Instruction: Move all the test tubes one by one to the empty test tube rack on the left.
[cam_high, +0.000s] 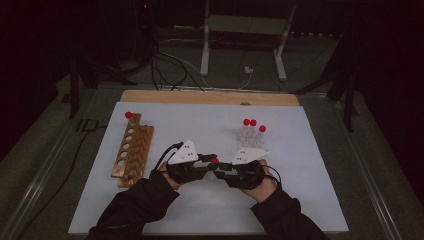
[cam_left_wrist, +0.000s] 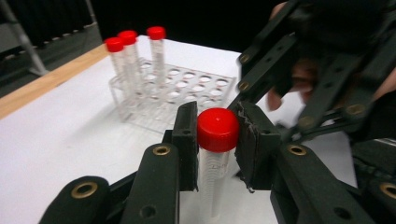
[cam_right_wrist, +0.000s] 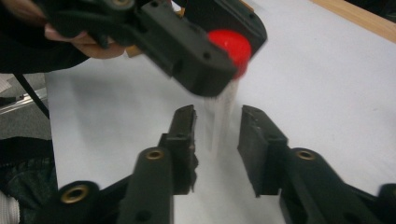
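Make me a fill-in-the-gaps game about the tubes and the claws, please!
1. The left claw is shut on the tube's ____ cap.
2. The clear rack holds ____ red-capped tubes.
3. The wooden rack holds ____ tube.
4. The right claw is ____, with the clear tube body between its jaws.

Missing words: red; three; one; open

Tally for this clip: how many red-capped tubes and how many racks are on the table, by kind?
Red-capped tubes: 5 (one held in the left gripper, three in the clear rack, one in the wooden rack)
Racks: 2 (one clear, one wooden)
Total: 7
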